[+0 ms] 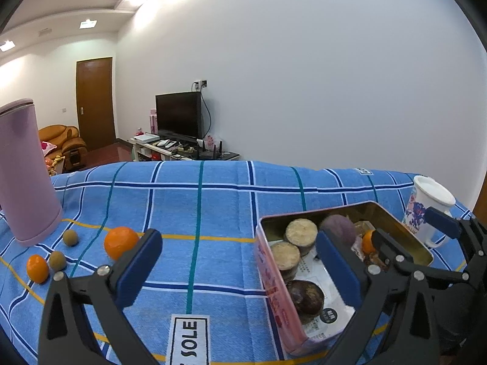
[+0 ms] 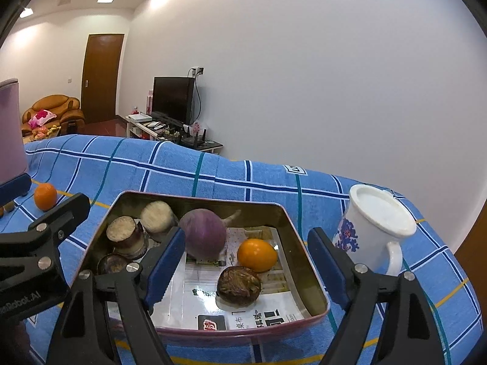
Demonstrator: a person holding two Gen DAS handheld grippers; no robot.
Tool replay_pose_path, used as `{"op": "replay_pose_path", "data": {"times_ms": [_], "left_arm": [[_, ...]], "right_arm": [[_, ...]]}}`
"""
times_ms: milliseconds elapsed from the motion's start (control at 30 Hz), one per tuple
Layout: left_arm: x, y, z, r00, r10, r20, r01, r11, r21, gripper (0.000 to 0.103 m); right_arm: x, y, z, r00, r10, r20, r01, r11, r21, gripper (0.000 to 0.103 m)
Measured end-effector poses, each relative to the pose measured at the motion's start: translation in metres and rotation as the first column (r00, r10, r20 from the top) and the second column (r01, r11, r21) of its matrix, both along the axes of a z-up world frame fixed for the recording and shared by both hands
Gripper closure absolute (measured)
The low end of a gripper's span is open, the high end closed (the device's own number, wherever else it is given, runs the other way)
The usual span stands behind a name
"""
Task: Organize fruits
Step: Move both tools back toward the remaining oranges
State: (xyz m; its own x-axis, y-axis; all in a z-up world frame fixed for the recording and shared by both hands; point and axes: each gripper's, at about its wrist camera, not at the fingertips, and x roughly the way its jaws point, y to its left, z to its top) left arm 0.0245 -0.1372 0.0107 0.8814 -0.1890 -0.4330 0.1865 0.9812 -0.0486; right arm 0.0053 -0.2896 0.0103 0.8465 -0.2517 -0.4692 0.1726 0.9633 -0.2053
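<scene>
A pink metal tin (image 1: 275, 301) (image 2: 313, 289) sits on the blue checked cloth and holds a purple round root (image 2: 203, 233), an orange (image 2: 257, 255), a dark brown fruit (image 2: 239, 286) and several cut brown cylinders (image 2: 124, 235). Left of the tin on the cloth lie a large orange (image 1: 121, 242), a small orange (image 1: 37, 268) and two brown longans (image 1: 70, 237). My left gripper (image 1: 240, 270) is open and empty, above the cloth at the tin's left wall. My right gripper (image 2: 248, 267) is open and empty over the tin.
A tall lilac bottle (image 1: 26, 173) stands at the far left. A white lidded mug (image 2: 376, 228) with a blue print stands right of the tin. The table's far edge (image 1: 243, 164) drops off to a room with a TV stand.
</scene>
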Motion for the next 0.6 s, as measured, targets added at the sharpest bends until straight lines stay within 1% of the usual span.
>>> {"op": "replay_pose_path", "data": {"times_ms": [367, 600], "left_arm": [[-0.0039, 0.0008, 0.0022, 1.000, 0.011, 0.022, -0.011, 1.000, 0.026, 0.000], [-0.0052, 0.0039, 0.0013, 1.000, 0.019, 0.021, -0.019, 0.999, 0.037, 0.000]], "right_arm": [[-0.0001, -0.0023, -0.0010, 1.000, -0.005, -0.006, 0.005, 1.000, 0.023, 0.019], [-0.0014, -0.0029, -0.0007, 1.000, -0.006, -0.009, 0.007, 0.999, 0.033, 0.019]]}}
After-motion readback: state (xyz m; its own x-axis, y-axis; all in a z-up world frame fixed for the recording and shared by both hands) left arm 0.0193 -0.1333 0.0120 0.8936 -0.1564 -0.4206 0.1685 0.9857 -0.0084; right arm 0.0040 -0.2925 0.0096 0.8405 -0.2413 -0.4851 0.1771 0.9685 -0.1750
